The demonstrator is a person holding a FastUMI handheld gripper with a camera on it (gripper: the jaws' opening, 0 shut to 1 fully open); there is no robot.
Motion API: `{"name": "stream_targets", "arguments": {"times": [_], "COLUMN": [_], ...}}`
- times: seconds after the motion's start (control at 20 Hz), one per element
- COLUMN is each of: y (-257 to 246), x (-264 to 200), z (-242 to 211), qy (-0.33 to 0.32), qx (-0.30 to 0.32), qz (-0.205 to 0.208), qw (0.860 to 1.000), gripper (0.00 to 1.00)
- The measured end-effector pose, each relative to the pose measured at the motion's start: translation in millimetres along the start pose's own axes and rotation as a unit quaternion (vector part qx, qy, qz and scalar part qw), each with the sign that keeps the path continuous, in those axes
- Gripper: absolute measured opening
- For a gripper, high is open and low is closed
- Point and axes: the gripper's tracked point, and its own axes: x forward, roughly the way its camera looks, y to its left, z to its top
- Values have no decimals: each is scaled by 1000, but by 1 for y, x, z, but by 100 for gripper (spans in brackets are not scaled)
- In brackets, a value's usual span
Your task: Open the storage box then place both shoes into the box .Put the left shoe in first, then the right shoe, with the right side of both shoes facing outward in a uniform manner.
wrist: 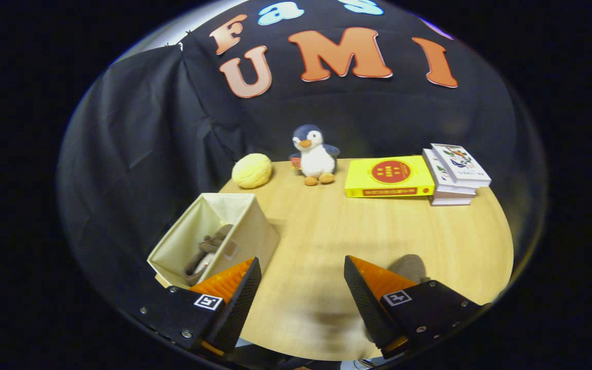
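A cream fabric storage box [255,231] stands open on the wooden table, just ahead of my left finger. Inside it lies a grey and white shoe [207,252], leaning against the box's inner wall. My gripper [301,270] is open above the table's near edge, with nothing between its fingers. Beside the right finger [373,288] a grey rounded shape [410,267] lies on the table, partly hidden by that finger; I cannot tell what it is.
At the back of the table [327,231] sit a yellow round plush [252,170], a penguin toy [314,154], a yellow book [389,177] and a stack of books [454,174].
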Motion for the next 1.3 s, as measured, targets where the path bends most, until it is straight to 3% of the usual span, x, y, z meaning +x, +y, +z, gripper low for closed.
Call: {"name": "stream_targets", "arguments": {"times": [0.3, 0.8, 1.15, 1.3], "y": [-88, -167, -187, -194], "x": [-11, -1, 28, 40], "z": [-47, -121, -136, -134], "qy": [18, 60, 56, 53], "qx": [-12, 15, 7, -5], "qz": [-67, -93, -106, -120], "qw": [998, 994, 993, 991], "gripper": [98, 97, 85, 72]}}
